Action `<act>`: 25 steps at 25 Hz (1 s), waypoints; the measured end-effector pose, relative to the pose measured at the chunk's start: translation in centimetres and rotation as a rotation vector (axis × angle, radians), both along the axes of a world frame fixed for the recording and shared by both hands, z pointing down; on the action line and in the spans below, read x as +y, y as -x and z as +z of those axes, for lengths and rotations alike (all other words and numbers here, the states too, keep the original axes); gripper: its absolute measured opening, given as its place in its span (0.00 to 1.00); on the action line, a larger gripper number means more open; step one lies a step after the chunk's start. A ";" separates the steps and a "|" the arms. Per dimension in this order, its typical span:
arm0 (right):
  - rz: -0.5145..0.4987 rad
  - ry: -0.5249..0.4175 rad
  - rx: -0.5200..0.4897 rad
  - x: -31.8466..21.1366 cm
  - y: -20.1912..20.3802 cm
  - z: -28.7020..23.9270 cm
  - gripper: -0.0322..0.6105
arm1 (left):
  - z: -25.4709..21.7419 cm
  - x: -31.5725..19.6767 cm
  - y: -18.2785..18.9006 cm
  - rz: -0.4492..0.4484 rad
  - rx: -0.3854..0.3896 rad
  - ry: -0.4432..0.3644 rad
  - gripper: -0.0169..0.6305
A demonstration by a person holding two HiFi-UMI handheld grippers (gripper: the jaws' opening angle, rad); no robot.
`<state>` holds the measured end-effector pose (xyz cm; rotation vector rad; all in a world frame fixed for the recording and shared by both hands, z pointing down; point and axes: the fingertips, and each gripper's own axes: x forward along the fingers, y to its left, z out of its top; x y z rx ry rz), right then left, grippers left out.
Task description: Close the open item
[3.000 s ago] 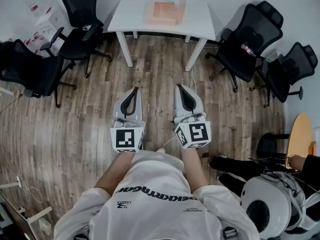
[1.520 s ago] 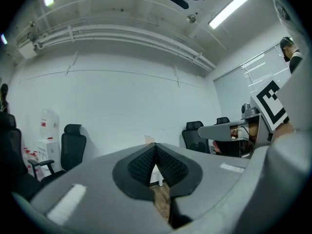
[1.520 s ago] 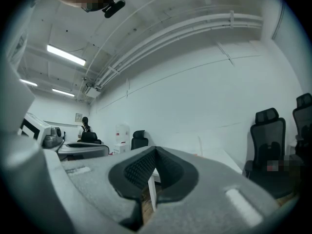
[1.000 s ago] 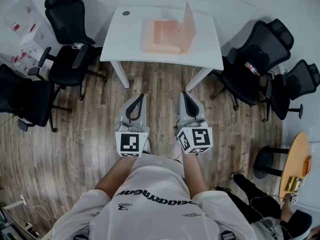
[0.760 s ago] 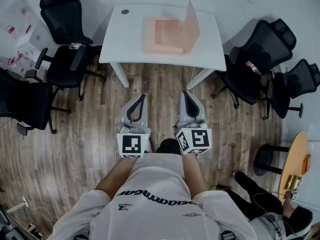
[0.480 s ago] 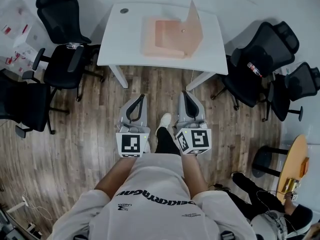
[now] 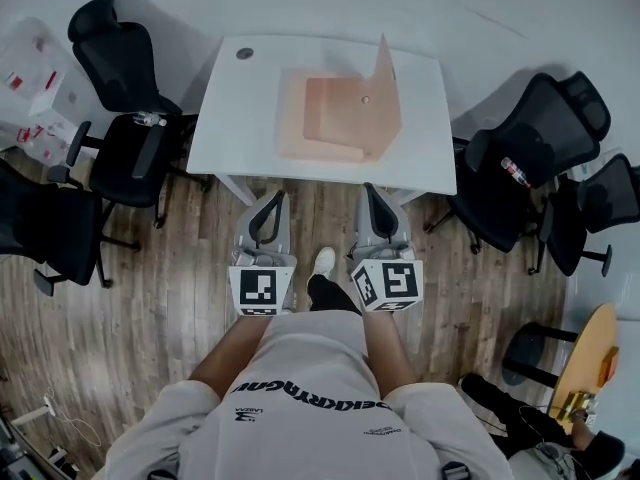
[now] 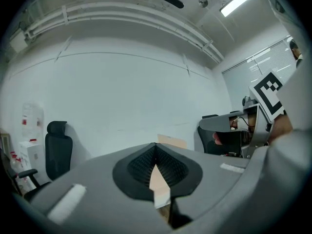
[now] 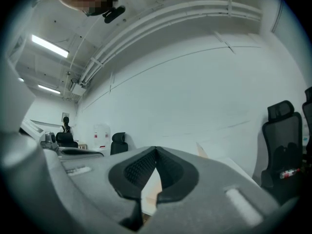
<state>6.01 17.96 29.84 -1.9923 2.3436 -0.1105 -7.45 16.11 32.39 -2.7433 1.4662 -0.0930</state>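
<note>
- The flat peach cardboard box [image 7: 325,118] lies mid-table on the white rectangular table [image 7: 240,118], with its lid [image 7: 388,80] upright along its right edge.
- The left gripper [image 7: 272,200] and right gripper [image 7: 368,190] hover by the table's near edge, jaws pressed together and empty.
- Black office chairs [image 7: 130,158] flank both table ends.

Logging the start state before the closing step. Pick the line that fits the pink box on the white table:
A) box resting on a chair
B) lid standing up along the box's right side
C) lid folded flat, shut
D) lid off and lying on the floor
B: in the head view the pink box lies on the white table with its lid standing up along its right edge.
</note>
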 end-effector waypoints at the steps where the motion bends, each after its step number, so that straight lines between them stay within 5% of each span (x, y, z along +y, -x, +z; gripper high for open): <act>1: -0.004 -0.003 -0.003 -1.1 -0.6 -0.2 0.05 | -0.1 -1.0 -0.6 -0.006 0.000 0.000 0.03; 25: -0.025 0.032 -0.049 -14.6 -8.4 -0.5 0.05 | 0.7 -14.3 -6.3 -0.066 -0.027 0.044 0.03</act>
